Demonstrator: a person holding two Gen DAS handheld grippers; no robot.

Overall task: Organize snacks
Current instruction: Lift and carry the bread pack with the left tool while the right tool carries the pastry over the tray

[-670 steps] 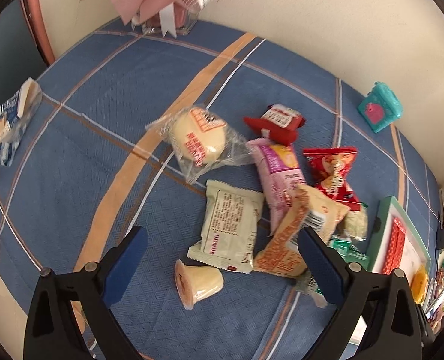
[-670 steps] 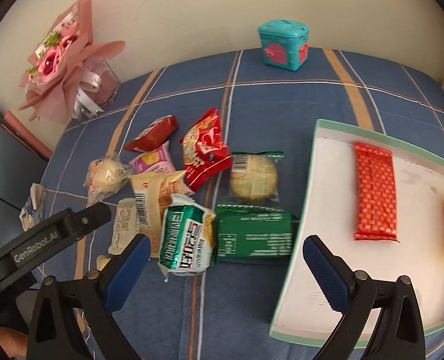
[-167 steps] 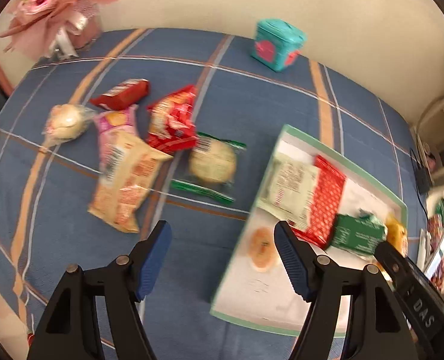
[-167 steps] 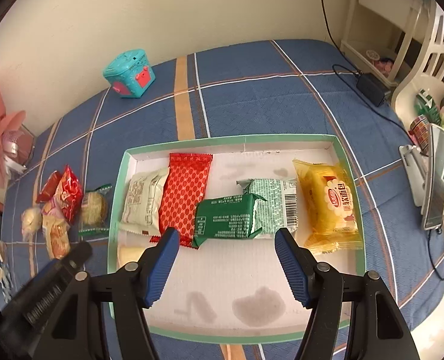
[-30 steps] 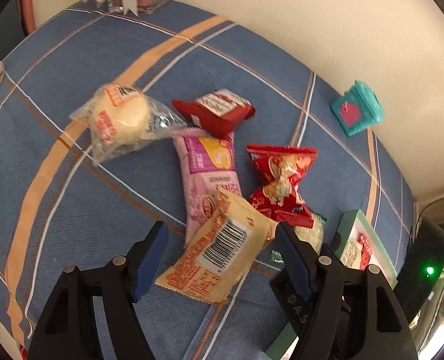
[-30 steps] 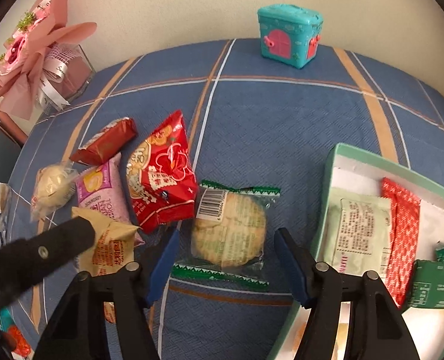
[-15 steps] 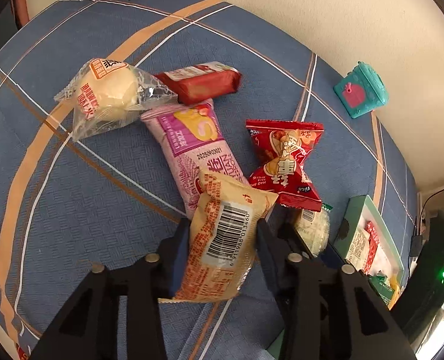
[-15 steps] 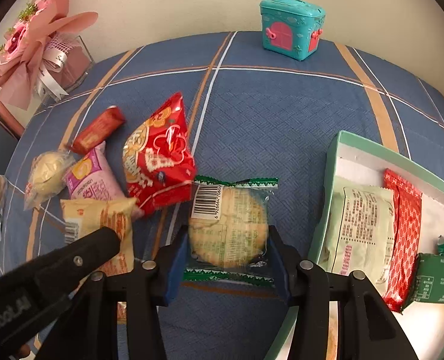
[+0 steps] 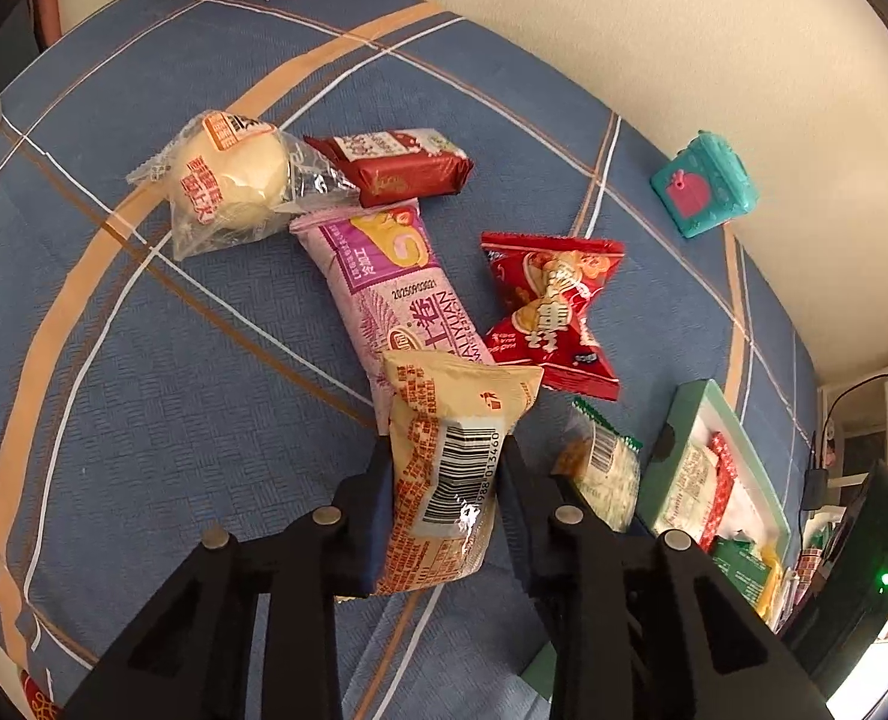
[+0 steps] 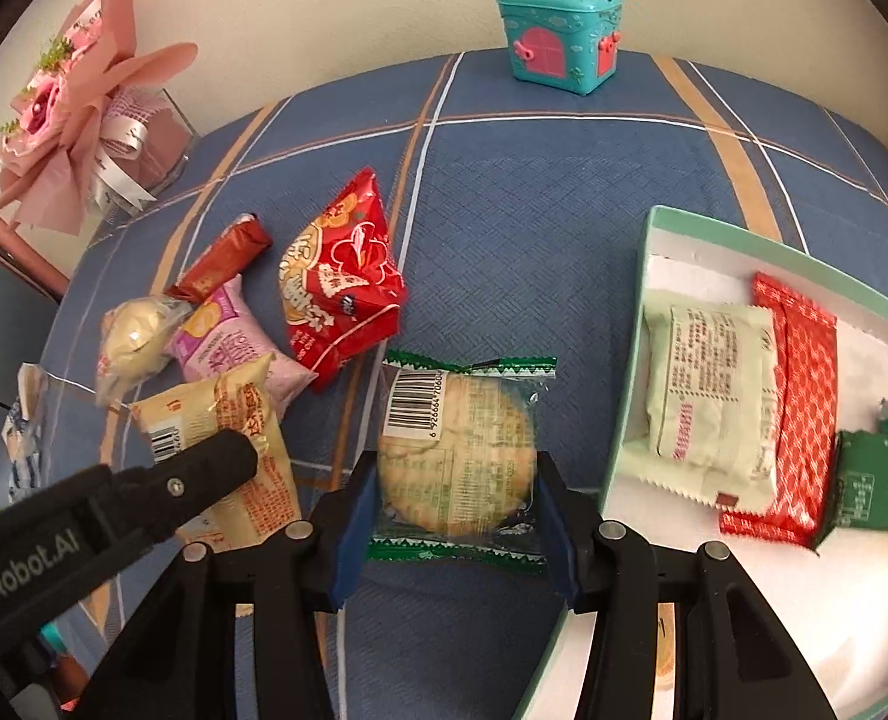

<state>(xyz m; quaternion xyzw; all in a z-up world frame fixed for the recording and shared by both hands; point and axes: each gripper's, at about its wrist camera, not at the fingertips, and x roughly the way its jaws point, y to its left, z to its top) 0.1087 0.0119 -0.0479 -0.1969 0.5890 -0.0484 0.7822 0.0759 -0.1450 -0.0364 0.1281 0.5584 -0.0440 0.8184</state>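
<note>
Two grabs at once: left gripper (image 9: 444, 474) jaws clenched on the yellow packet (image 9: 450, 468), right gripper (image 10: 455, 510) jaws squeezing the cracker pack (image 10: 459, 456) beside the tray (image 10: 627, 420).

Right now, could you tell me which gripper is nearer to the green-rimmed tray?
Right. The right gripper, clamped on the round cracker pack, sits just beside the tray. The left gripper, holding the yellow barcode packet, is farther out, beyond it.
</note>
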